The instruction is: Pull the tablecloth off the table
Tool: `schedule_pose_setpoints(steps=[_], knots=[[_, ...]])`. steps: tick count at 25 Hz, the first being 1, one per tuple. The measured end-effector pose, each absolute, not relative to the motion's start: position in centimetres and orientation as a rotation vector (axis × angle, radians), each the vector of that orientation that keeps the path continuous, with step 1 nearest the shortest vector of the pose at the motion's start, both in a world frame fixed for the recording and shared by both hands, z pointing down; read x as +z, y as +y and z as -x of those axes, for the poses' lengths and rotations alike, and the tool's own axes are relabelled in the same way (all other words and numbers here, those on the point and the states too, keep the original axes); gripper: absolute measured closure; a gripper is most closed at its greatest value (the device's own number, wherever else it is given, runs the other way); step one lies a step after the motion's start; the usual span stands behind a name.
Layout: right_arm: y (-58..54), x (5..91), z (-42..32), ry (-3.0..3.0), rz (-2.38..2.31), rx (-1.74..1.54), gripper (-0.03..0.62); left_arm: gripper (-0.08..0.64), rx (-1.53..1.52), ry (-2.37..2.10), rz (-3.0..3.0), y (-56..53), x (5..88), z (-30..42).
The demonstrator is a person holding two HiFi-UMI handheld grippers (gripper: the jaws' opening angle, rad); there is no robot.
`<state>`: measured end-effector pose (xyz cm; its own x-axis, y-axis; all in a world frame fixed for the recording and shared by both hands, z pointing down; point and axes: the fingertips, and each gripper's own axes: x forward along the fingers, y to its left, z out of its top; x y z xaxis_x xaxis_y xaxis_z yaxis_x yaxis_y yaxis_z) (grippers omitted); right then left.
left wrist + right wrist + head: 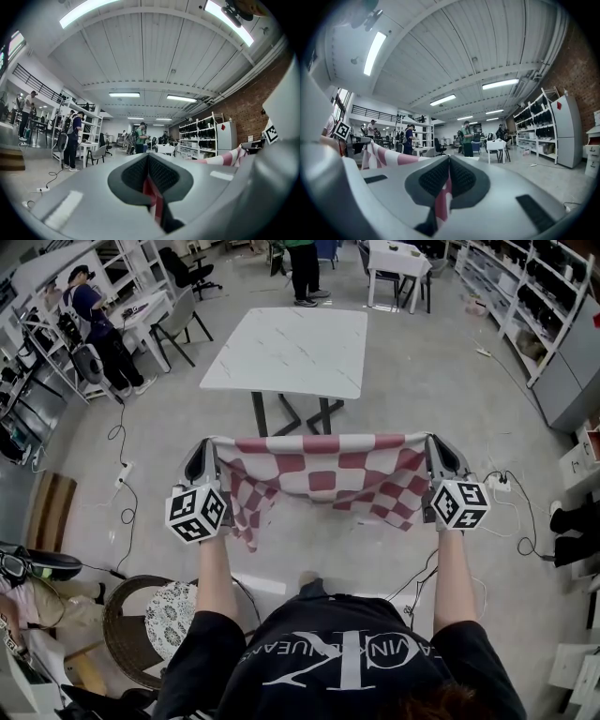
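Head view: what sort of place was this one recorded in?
Probably a large open lab or workshop hall: stocked shelving racks line one side, a brick wall rises to a ceiling with strip lights, and the white table stands on bare floor with a power strip lying on it.

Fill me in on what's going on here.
A person holds a two-jaw gripper in each hand. The left gripper and the right gripper are each shut on a top corner of the red-and-white checked tablecloth. The cloth is stretched in the air between them and hangs loosely below. It is already off the white table, which stands bare just beyond it.
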<state>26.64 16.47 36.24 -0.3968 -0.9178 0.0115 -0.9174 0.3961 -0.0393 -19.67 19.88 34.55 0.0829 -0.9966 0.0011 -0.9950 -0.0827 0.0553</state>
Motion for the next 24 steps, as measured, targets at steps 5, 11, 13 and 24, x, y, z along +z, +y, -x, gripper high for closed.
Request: schedule_pose_setpoints(steps=[5, 11, 13, 24], knots=[[16.3, 36.2, -26.4, 2.620, 1.718, -0.062, 0.580, 0.549, -0.053, -2.099, -2.278, 19.7, 34.6, 19.9], [16.2, 36.5, -26.4, 2.625, 1.720, -0.073, 0.580, 0.549, -0.046, -2.095, -2.270, 19.6, 35.0, 19.9], [16.1, 36.6, -26.4, 2.625, 1.723, -0.081, 0.580, 0.549, -0.041, -2.091, -2.267, 19.4, 35.2, 20.0], [15.5, 37.4, -25.7, 2.628, 1.720, -0.097, 0.580, 0.549, -0.014, -2.116, -2.283, 19.0, 35.7, 20.5]])
